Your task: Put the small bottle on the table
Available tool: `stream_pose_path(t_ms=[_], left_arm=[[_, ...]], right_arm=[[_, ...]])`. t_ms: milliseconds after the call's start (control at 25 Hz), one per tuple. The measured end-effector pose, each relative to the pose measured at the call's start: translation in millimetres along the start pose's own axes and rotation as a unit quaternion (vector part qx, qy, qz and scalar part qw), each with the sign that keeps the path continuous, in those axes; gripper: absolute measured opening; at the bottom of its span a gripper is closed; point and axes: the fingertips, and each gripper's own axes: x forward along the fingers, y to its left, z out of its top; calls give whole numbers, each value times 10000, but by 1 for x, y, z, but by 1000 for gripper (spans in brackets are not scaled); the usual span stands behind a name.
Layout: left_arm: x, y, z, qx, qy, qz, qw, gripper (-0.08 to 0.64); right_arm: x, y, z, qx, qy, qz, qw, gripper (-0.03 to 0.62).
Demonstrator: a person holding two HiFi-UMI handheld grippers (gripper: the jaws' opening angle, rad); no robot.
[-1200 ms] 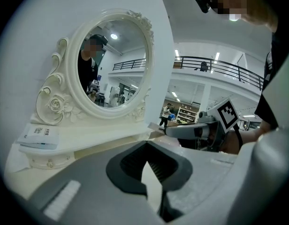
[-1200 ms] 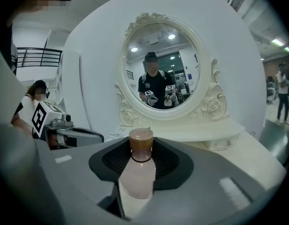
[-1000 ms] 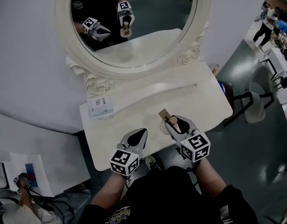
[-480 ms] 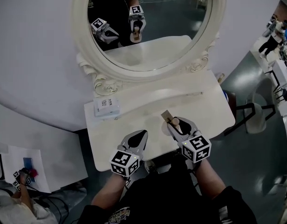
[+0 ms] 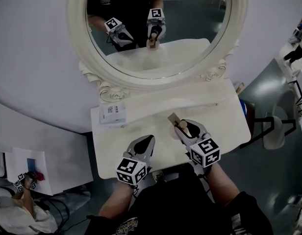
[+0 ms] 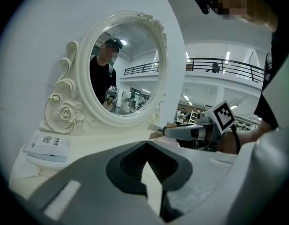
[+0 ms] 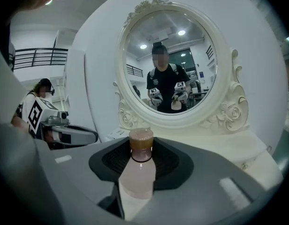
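Jaws hide the base of the small bottle [image 7: 137, 172]; print on the white box [image 5: 113, 112] is illegible.

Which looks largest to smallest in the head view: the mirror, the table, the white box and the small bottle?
1. Mirror and table: about alike, no clear order.
2. White box.
3. Small bottle, partly hidden in the right gripper.

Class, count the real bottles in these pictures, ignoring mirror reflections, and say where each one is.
1. The small bottle is clamped in the right claw. The mirror only repeats it. No other bottle shows, though one could be hidden.
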Motion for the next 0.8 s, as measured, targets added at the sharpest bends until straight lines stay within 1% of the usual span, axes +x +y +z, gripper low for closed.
stream_pose_path(t_ms=[360,800], left_arm=[[30,2,11,-145,-116,392,9991,0],[64,5,21,-248,-257,839,9958,0]], right_arm=[[23,-31,13,-259,157,421,9987,167],[54,-70,19,-465,305,801,9952,167]])
